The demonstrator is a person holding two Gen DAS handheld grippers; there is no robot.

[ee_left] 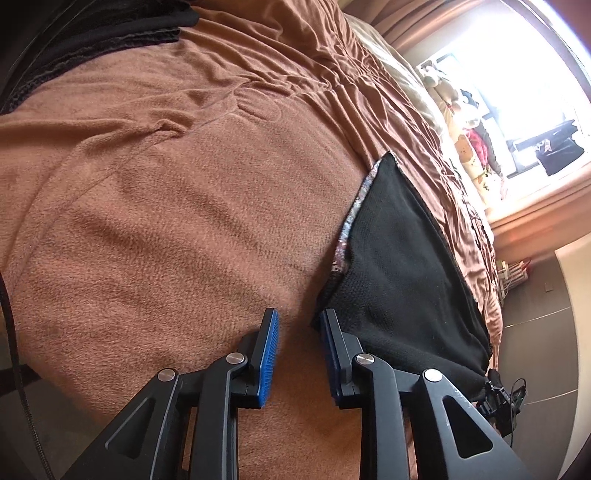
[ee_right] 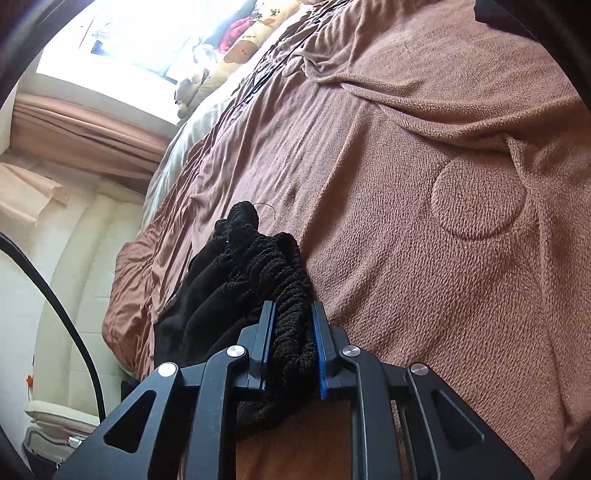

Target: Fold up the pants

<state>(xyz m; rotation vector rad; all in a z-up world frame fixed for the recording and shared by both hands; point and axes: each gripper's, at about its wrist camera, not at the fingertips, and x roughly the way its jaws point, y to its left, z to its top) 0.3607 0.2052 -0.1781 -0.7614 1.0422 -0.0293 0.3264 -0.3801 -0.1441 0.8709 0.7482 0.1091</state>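
Black pants (ee_left: 399,266) lie on a brown fleece blanket (ee_left: 184,206), with a patterned inner edge showing along their left side. In the left wrist view my left gripper (ee_left: 297,319) stands open just left of the pants' near corner; only blanket shows between its blue pads, and the right finger sits against the cloth's edge. In the right wrist view my right gripper (ee_right: 293,312) is shut on a bunched, ribbed part of the black pants (ee_right: 255,273), which rises in a heap ahead of the fingers over the blanket (ee_right: 443,184).
More dark cloth (ee_left: 92,33) lies at the blanket's far upper left. Pillows and soft toys (ee_left: 465,147) line the bed's far side under a bright window with brown curtains (ee_right: 85,133). A black cable (ee_right: 59,295) hangs to the left; floor (ee_left: 539,306) shows beyond the bed edge.
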